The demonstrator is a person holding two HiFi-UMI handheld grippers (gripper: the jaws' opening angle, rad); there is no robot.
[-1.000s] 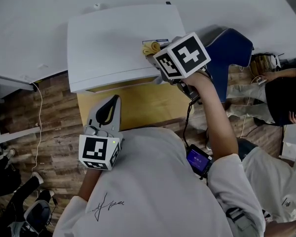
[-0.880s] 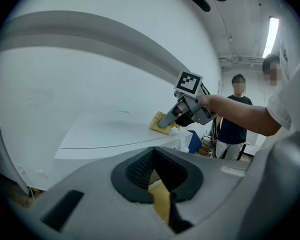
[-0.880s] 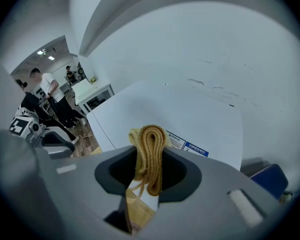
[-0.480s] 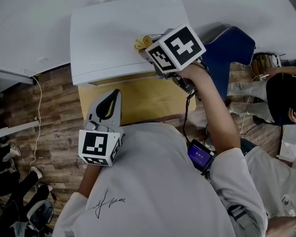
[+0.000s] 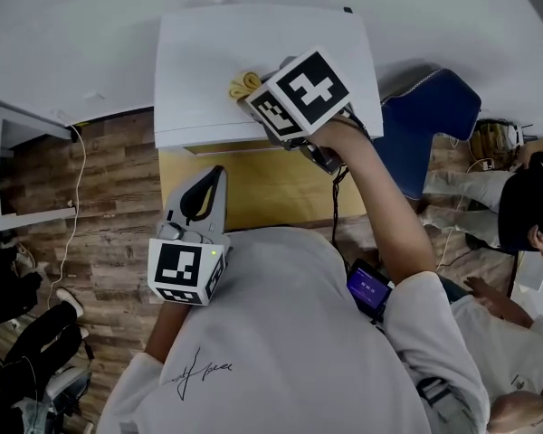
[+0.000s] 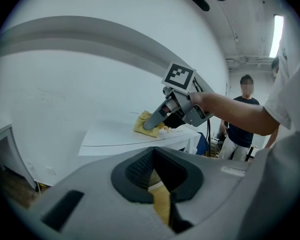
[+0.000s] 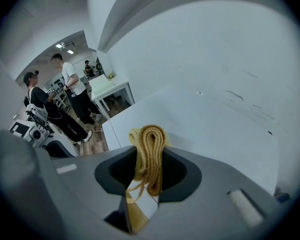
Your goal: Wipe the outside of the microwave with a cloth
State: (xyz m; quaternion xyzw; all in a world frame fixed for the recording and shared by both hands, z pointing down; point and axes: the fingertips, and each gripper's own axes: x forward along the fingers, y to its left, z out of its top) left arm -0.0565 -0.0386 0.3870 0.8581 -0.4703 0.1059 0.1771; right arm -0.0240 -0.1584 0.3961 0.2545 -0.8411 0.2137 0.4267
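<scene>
The right gripper was clamped on a folded yellow cloth. The bunched folds stuck out past the jaw tips, as its own view showed. From the head view, the cloth was pressed on the flat white top of the microwave, near the middle and closer to the front edge. The arm reached forward over it.

The left gripper was held low and close to the person's chest, well apart from the microwave. Its jaws were together and nothing was between them.

The microwave stood on a yellow table against a white wall, above a wood floor. Bystanders stood off to one side, clear of the work.

The step in hand looked like wiping the top panel. To do it well, the grip probably needed to stay firm so the cloth would not slip out. The gripper would best be tilted so that only cloth, not the hard jaw tips, met the surface. Straight, overlapping strokes from one edge to the other, under light and even pressure, should cover the panel without gaps. The sides and front appeared not yet wiped. The free left gripper could steady the microwave if it began to slide on the table.
</scene>
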